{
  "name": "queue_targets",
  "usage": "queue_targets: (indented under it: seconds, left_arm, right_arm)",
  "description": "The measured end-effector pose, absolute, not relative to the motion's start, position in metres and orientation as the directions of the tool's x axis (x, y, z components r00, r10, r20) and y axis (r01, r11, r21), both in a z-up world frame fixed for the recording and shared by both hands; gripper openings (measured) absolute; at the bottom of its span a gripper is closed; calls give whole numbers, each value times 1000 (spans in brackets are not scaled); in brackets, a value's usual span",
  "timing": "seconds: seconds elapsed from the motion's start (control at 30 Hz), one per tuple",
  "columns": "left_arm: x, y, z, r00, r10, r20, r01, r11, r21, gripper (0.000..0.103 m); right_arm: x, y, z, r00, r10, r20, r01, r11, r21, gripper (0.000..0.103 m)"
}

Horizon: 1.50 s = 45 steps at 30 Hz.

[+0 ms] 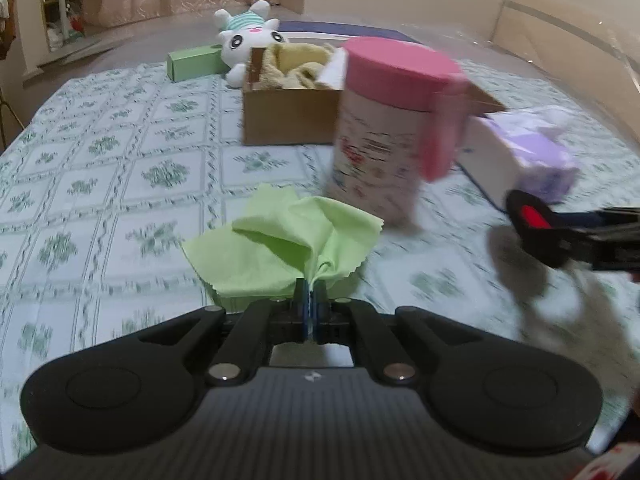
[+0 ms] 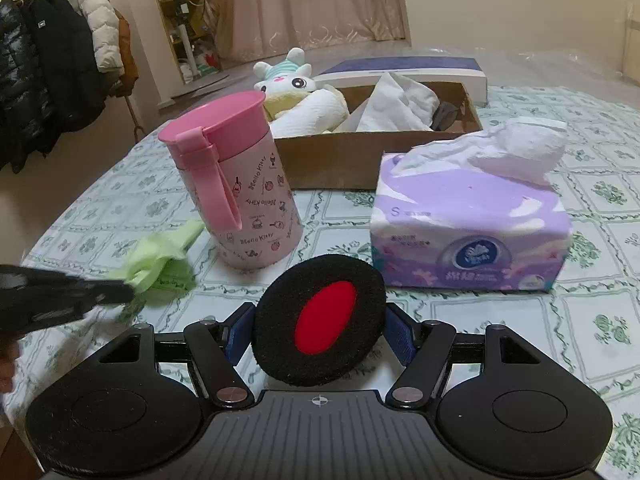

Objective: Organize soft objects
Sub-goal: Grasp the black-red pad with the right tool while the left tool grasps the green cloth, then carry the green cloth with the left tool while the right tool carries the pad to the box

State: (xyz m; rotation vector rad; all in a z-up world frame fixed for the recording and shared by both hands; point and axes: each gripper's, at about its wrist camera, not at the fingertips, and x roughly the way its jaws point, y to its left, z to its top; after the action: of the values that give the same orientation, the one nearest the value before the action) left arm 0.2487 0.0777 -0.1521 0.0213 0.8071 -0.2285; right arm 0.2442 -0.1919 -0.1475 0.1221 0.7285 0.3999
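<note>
My left gripper (image 1: 309, 288) is shut on a light green cloth (image 1: 280, 240), bunched at the fingertips and held just over the bed; the cloth also shows at the left of the right wrist view (image 2: 160, 260). My right gripper (image 2: 320, 328) is shut on a round black foam pad with a red centre (image 2: 320, 320), seen at the right of the left wrist view (image 1: 532, 220). A cardboard box (image 1: 288, 116) behind holds yellow and white towels (image 2: 308, 116) and white cloths. A white plush rabbit (image 1: 248, 36) lies beyond the box.
A pink Hello Kitty flask (image 2: 240, 184) stands between the grippers and the box. A purple tissue pack (image 2: 468, 232) lies to its right. A green box (image 1: 192, 62) and a blue-white flat box (image 2: 404, 70) sit at the back. Coats hang at far left (image 2: 48, 64).
</note>
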Motion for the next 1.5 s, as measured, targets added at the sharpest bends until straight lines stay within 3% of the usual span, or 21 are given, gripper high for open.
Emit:
queue_targets:
  seconds: [0.37,0.57,0.77,0.83,0.97,1.07,1.5]
  left_arm:
    - [212,103,-99,679,-265,-685,160,964,-214,2]
    - [247,112,-132,631,-145,-762,54,988,-143,2]
    - [259,99,-156,615,-91,-783,79,995,-53,3]
    - [259,92,-159,612,-98,-785,92,994,-52,8]
    - [256,80,-161,613,-138,-778,133,989,-71,36]
    - [255,72,-161,611,-159,-775,155,985,-80,42]
    - [268,63,-173,632,-87,-770,126,992,-9,40]
  right_arm:
    - [231,-209,-146,669,385,-635,-289,923,255,68]
    - [232,-209,-148,664,385,-641,-282,923,262,68]
    - [235,-209,-150,665,379,-644,-284,925,251,68]
    - [236,-210,-151,664,377,-646,-282,926,251,68]
    - [236,-210,-151,662,377,-647,-283,926,251,68]
    - [236,-211,-151,663,377,-647,-282,926,251,68]
    - [235,-212,-155,653,375,-658,-283,927,247,68]
